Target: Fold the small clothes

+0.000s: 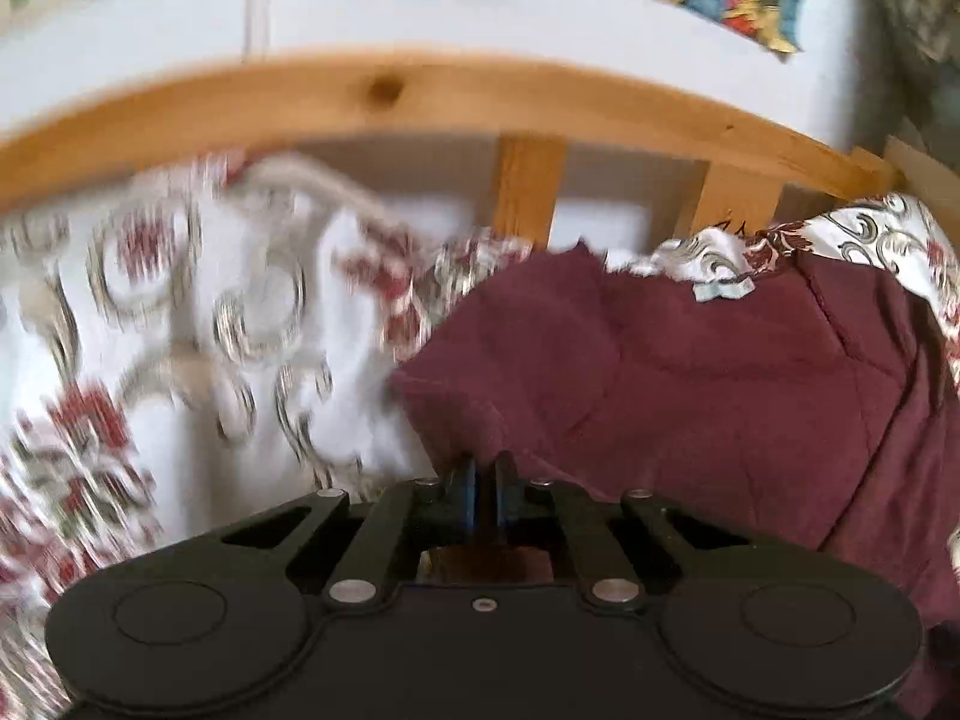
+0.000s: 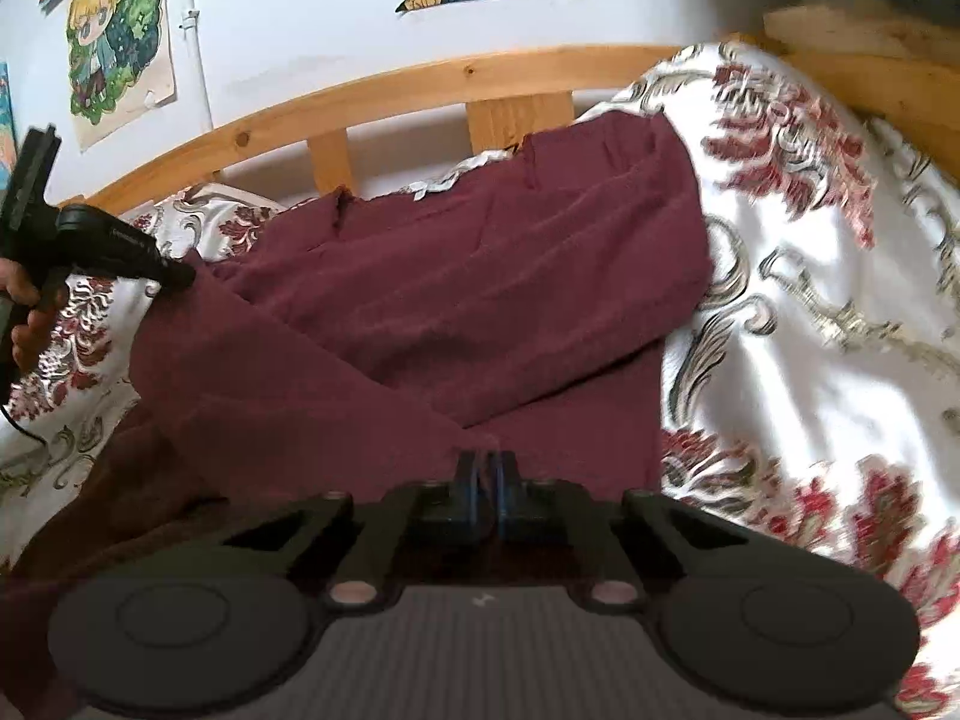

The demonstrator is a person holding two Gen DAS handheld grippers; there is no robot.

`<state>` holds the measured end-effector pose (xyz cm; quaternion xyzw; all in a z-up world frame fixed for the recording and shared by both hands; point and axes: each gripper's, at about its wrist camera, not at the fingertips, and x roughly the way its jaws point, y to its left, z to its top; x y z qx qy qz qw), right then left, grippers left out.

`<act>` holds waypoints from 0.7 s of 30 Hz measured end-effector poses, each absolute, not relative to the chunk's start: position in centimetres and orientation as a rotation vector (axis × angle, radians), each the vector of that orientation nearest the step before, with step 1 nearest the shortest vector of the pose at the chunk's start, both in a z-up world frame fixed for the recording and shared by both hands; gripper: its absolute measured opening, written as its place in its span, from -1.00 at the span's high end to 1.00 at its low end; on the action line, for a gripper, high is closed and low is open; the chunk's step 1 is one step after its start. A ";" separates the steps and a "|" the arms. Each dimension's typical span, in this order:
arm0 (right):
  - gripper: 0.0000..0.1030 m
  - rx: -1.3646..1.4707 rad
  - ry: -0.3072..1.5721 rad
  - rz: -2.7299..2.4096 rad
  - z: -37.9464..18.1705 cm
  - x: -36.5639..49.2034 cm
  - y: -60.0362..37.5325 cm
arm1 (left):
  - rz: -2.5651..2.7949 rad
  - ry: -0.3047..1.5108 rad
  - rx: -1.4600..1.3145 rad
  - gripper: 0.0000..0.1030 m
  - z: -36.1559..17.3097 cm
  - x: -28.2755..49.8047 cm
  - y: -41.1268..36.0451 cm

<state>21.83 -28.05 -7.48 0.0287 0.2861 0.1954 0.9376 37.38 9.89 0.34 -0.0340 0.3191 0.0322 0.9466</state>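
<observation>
A maroon garment (image 1: 690,372) lies spread and creased on the patterned bedspread (image 1: 210,330), with a small pale label (image 1: 723,289) at its far edge. My left gripper (image 1: 485,465) is shut, its fingertips pinching the garment's near left edge. In the right wrist view the garment (image 2: 450,276) fills the middle, one layer lying diagonally over another. My right gripper (image 2: 486,468) is shut on the cloth at the near end of that fold. The left gripper (image 2: 180,275), held by a hand (image 2: 30,312), meets the garment's left corner.
A wooden bed rail (image 2: 420,78) with slats runs along the far side below a white wall with colourful posters (image 2: 114,30). The white bedspread (image 2: 810,300) with red floral print bulges to the right of the garment. A thin cable (image 2: 18,426) trails under the hand.
</observation>
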 end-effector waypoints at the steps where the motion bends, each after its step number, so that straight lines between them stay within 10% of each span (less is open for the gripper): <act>1: 0.87 0.045 0.575 0.385 -7.2 21.6 -28.0 | 0.079 0.648 -0.047 0.87 0.5 37.4 9.4; 11: 0.87 0.052 0.622 0.315 -7.6 22.0 -29.0 | 0.064 0.644 -0.220 -0.19 -0.4 34.2 11.8; 21: 0.85 0.027 0.621 0.315 -8.0 21.9 -28.6 | 0.029 0.746 -0.374 0.36 -4.5 32.0 14.0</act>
